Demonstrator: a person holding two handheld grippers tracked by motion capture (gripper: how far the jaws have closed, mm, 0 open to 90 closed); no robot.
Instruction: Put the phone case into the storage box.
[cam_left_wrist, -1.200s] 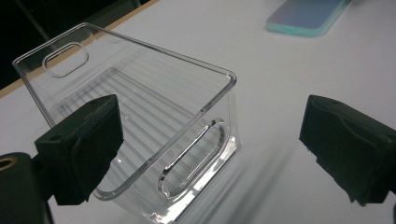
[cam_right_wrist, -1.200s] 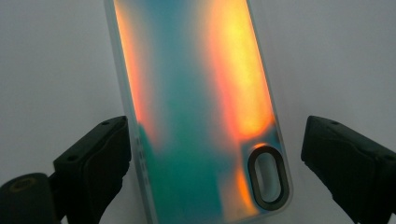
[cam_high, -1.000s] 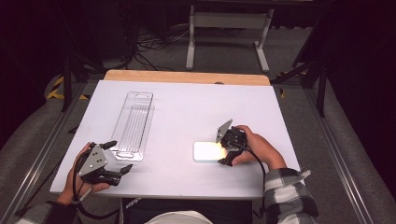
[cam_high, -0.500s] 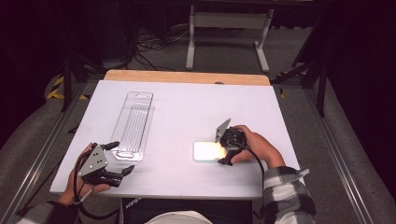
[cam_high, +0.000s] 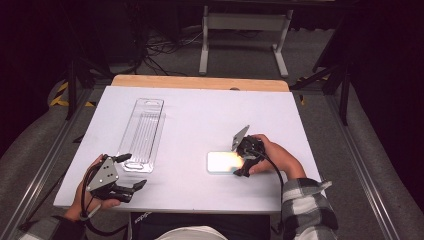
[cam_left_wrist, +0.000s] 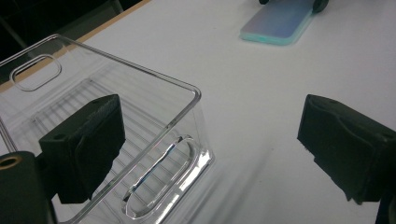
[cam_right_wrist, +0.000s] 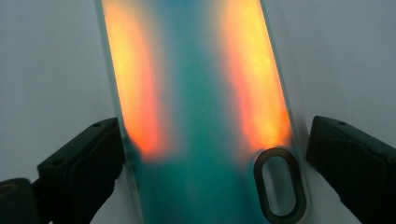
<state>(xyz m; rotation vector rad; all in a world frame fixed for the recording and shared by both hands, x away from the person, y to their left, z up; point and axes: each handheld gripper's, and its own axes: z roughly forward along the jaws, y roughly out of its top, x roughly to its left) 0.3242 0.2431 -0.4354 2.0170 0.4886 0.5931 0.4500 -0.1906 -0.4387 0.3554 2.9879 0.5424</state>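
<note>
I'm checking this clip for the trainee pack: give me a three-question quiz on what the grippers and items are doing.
1. True or false: the right gripper has its jaws on either side of the phone case.
2. Which thing lies nearest the left gripper? A) the clear plastic package B) the phone case C) the wooden table edge
3. Fill in: the left gripper's jaws stand wide ____.

Key: 1 true; 2 A; 3 open.
</note>
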